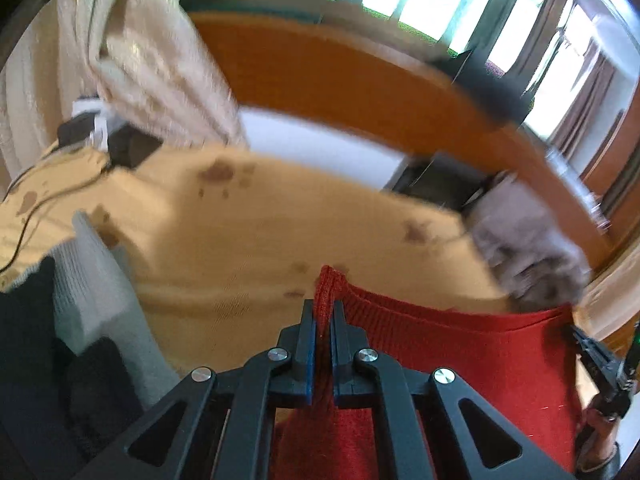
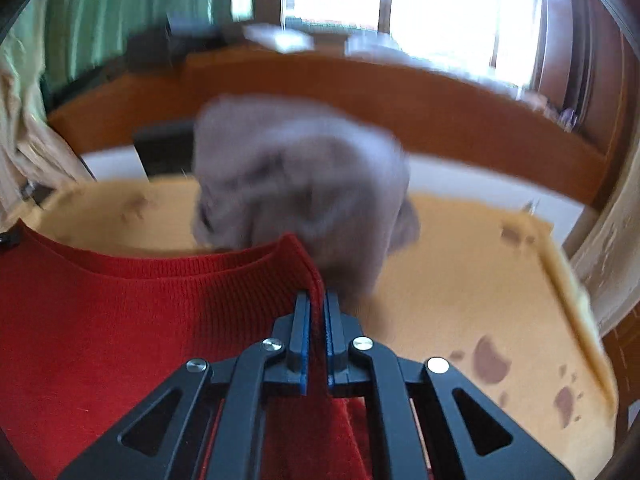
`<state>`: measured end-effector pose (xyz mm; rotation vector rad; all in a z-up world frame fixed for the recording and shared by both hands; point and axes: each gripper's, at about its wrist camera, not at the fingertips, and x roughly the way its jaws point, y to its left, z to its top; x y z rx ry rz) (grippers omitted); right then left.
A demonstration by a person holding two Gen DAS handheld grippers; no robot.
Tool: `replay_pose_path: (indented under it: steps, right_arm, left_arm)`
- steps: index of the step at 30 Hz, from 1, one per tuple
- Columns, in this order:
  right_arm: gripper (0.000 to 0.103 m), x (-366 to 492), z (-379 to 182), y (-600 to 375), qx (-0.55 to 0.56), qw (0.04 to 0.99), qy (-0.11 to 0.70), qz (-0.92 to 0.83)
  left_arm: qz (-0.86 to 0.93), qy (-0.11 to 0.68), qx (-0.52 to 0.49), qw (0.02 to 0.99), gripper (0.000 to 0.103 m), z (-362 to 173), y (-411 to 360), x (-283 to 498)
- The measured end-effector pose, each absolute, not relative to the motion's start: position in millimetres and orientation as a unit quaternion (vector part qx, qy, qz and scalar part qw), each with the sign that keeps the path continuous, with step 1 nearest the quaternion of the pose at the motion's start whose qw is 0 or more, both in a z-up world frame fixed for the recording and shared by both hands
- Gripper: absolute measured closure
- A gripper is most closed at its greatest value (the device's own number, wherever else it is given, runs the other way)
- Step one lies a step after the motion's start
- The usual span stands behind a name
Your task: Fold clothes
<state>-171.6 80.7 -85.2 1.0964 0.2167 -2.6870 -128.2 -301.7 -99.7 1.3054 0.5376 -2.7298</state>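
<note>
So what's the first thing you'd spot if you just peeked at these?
The bright red sweater, low in both views, its ribbed edge stretched between the left gripper and the right gripper, each shut on it. Behind it, a grey garment lies crumpled on the yellow cloth.

A home bedroom. A bed with a yellow sheet [image 1: 260, 232] printed with brown paw marks fills the middle of both views, ending in an orange wooden footboard [image 1: 320, 68]. Curtains [image 1: 132, 60] hang at upper left, bright windows [image 2: 440, 12] run along the top, and loose clothes [image 2: 296, 184] lie on the sheet.
</note>
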Motion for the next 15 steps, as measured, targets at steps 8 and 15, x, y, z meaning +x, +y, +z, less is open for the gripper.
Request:
replay_pose_path:
  steps: [8,15]
  right_arm:
    - [0.074,-187,-109,75,0.441,0.097,0.104,-0.886]
    - [0.040,-163,-67,125,0.398,0.114,0.004,-0.910]
  left_arm:
    - [-0.877,0.121,0.461,0.062,0.094,-127,-292,-133]
    - [-0.872,0.166,0.448,0.105,0.052,-88,-318,-101]
